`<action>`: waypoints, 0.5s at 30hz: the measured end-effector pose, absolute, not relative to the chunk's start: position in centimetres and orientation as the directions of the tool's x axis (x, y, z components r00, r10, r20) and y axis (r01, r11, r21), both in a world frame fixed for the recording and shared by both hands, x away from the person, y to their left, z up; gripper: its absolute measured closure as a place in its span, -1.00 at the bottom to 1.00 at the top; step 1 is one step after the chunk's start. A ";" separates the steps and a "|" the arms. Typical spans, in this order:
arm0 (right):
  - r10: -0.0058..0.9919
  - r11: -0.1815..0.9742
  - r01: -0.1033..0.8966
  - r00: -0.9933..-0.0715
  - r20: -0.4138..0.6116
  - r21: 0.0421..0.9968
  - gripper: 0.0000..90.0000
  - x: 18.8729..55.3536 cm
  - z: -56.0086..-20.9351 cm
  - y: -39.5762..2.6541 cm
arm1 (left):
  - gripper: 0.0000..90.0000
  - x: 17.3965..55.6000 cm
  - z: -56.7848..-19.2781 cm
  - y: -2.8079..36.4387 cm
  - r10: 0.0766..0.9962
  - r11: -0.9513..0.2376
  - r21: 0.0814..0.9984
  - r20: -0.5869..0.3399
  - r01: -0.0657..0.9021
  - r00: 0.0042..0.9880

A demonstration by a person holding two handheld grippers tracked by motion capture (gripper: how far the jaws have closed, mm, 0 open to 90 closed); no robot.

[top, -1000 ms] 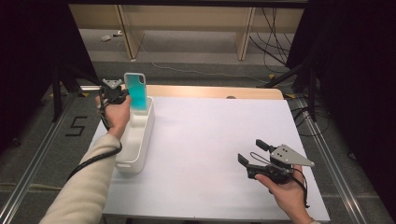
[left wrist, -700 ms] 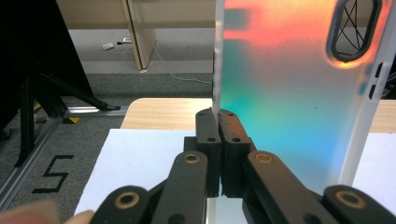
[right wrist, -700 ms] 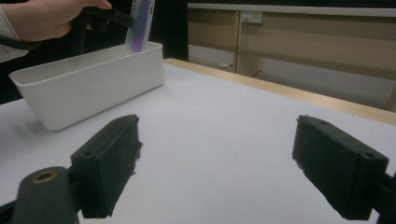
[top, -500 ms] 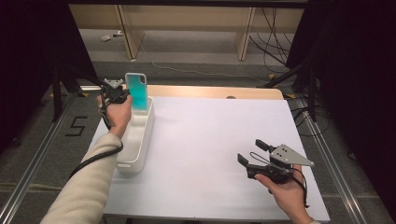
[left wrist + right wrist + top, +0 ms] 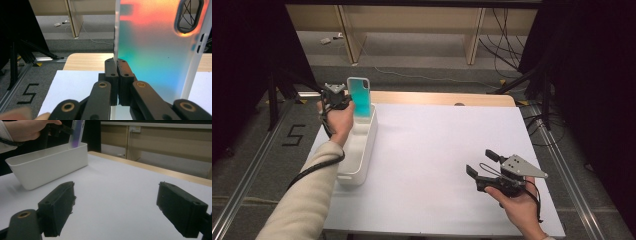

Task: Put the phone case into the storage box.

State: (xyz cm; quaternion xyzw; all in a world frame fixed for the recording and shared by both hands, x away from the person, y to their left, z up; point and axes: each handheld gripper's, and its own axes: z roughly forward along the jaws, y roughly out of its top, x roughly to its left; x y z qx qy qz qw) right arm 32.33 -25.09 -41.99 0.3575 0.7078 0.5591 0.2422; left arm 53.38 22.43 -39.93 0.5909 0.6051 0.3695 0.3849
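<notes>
The translucent teal-to-orange phone case [image 5: 155, 50] is cut off at the top and right edges of the left gripper view (its lower end sits behind the black jaws). A blurred fingertip [image 5: 15, 113] intrudes at bottom left, unidentifiable.

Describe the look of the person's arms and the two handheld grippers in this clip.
The left arm wears a cream long sleeve; the right hand is bare, its sleeve not visible. The left gripper has matte black jaws on black links with brass-coloured pivot pins, and a black cable trails along the forearm. The right gripper has blocky black jaw pads, a grey three-cornered plate on top and a thin black cable.
</notes>
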 end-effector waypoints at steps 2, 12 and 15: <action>0.775 0.113 0.233 -0.629 0.061 0.966 -0.64 32.4 -42.0 -25.1 | 0.96 53.4 -39.9 22.4 1.000 0.030 0.902 -0.028 0.431 -0.009; 0.776 0.124 0.234 -0.628 0.052 0.964 -0.64 32.4 -42.0 -25.2 | 0.95 53.7 -40.2 22.3 1.000 0.027 0.899 -0.022 0.437 -0.018; 0.775 0.127 0.239 -0.630 0.054 0.963 -0.64 32.3 -42.0 -25.2 | 0.95 53.8 -40.3 22.3 1.000 0.023 0.898 -0.017 0.440 -0.016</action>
